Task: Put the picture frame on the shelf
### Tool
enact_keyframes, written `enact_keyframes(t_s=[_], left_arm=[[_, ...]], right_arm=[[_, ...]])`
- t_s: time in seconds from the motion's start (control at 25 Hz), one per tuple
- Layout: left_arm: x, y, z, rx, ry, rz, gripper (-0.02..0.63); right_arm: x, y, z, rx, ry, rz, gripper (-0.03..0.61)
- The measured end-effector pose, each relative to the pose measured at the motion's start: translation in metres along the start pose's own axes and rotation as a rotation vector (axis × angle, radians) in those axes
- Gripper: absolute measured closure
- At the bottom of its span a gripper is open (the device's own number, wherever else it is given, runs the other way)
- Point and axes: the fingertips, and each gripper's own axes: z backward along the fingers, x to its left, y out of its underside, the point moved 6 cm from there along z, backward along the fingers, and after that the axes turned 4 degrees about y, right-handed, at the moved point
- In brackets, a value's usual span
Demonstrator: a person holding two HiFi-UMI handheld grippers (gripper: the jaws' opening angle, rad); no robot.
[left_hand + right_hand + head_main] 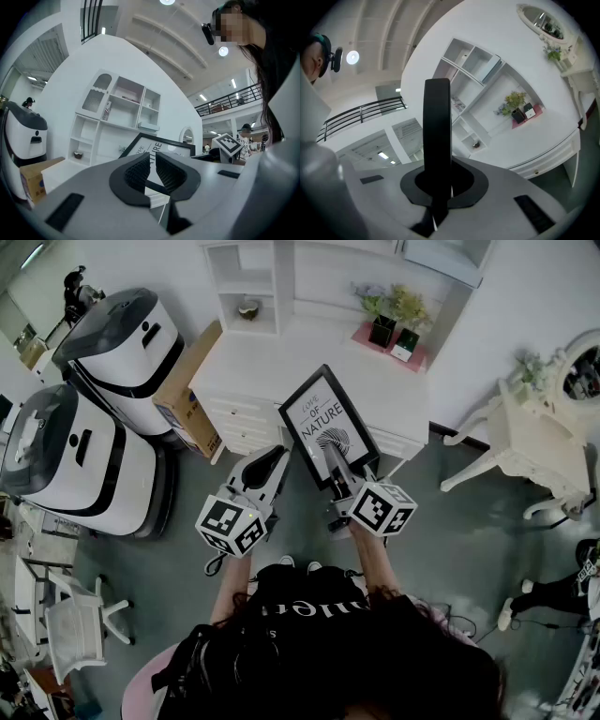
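We are carrying the picture frame (319,418) clamped in our right gripper (339,468), with our left gripper (266,465) closed and empty beside it. Next it likely needs raising forward onto the shelf (277,296) ahead.

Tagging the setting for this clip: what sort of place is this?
Probably a staged home corner inside a large hall. A white shelf unit, potted plants and an ornate dressing table suggest a room, but a balcony railing under a high ceiling and two large white machines suggest a lab or showroom.

The right gripper (331,452) hides the bottom of the picture frame (323,418); the small object (248,308), perhaps a bowl, is unclear.
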Motion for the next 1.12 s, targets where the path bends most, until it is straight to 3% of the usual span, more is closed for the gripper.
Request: enact_keyframes(t_s=[0.48,1.12], left_arm=[[-0.002,0.002,-0.004,0.012,-0.004,0.010,0.563],[-0.032,0.007,-0.030,0.003,-0.030,0.008,0.563]], right_arm=[[-0.009,-0.001,0.000,0.004,-0.022,-0.099,0.526],[-0.043,-0.012,0.022,0.055,-0.054,-0.105,0.526]])
